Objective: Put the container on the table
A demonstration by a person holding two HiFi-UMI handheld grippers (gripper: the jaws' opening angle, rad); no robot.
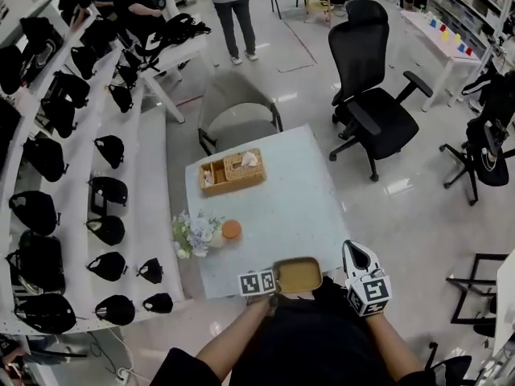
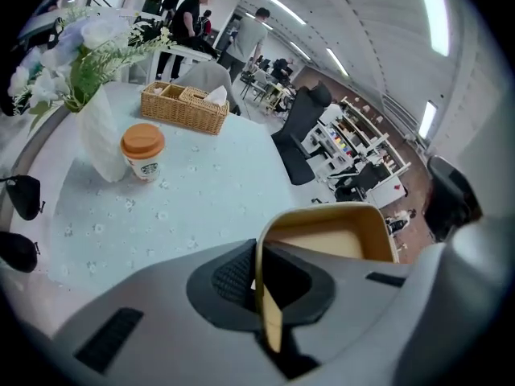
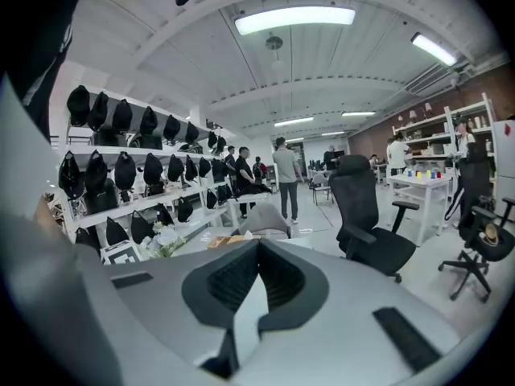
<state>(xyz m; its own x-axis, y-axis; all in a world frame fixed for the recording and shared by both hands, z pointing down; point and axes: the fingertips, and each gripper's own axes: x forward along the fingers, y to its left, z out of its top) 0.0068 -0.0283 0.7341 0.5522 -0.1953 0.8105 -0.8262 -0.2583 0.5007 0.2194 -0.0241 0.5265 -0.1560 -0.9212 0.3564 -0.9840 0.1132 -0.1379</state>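
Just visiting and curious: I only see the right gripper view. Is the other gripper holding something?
Observer: Yes, the left gripper is shut on the side wall of a tan container.
Operator: Where is that container?
Observer: In the head view it sits over the near edge of the table; whether it rests there I cannot tell.
Operator: Anything near it?
Observer: An orange-lidded cup stands further along, beside a white vase, well clear of the container.

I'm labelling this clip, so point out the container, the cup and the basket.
container (image 1: 298,276): head view, its tan inside floor.
cup (image 2: 142,143): left gripper view, its orange lid.
basket (image 2: 181,117): left gripper view, its woven front wall.
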